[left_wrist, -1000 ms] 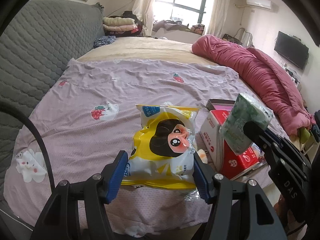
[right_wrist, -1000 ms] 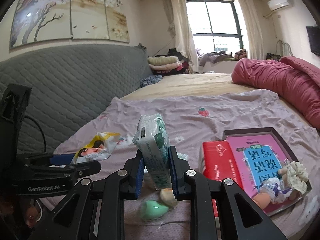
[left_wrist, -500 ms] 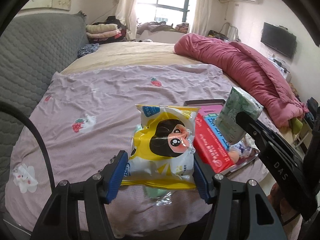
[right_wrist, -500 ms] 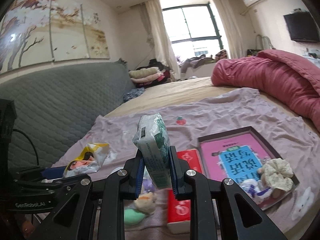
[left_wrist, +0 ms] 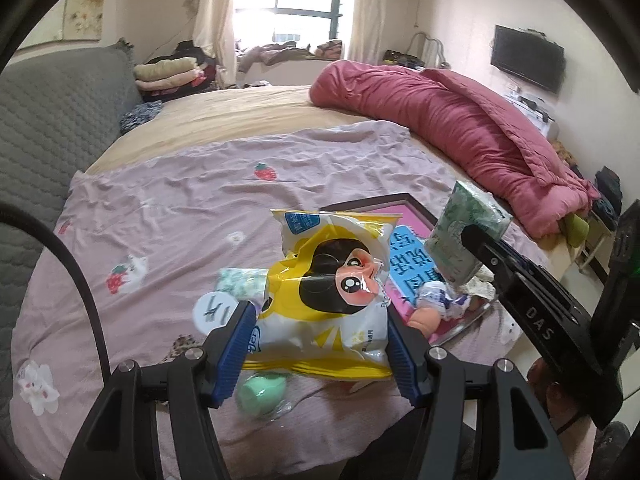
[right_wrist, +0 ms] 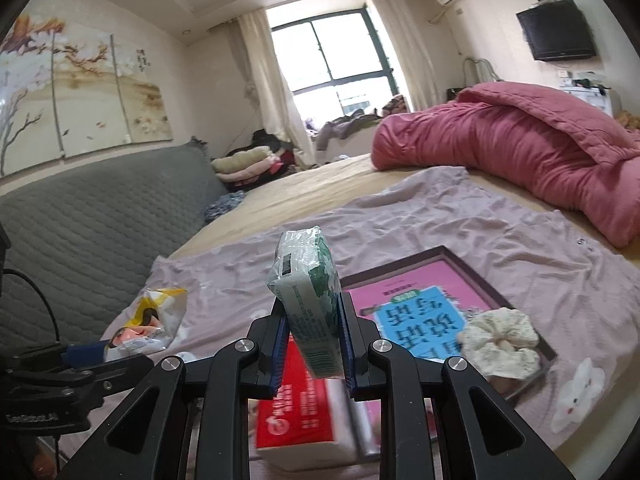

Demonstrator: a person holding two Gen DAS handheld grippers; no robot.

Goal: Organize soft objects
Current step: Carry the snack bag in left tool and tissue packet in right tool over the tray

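My left gripper (left_wrist: 318,344) is shut on a yellow and white snack bag with a cartoon face (left_wrist: 328,292), held above the lilac sheet (left_wrist: 200,208). My right gripper (right_wrist: 312,344) is shut on a green and white tissue pack (right_wrist: 310,300), held upright above a red tissue box (right_wrist: 300,416). The right gripper and its pack (left_wrist: 464,236) show at the right of the left wrist view. The snack bag (right_wrist: 150,320) shows at the left of the right wrist view. A tray with a pink book (right_wrist: 424,304) holds a cream scrunchie (right_wrist: 500,340).
A green sponge egg (left_wrist: 260,394), a round white tag (left_wrist: 212,312) and a small tissue pack (left_wrist: 240,282) lie on the sheet under the left gripper. A doll (left_wrist: 436,308) lies on the tray. A red quilt (left_wrist: 460,120) lies at the right, a grey headboard (left_wrist: 48,112) at the left.
Both grippers have lifted and swung right with their loads still held. The tray and red box now lie lower and closer under the right gripper.
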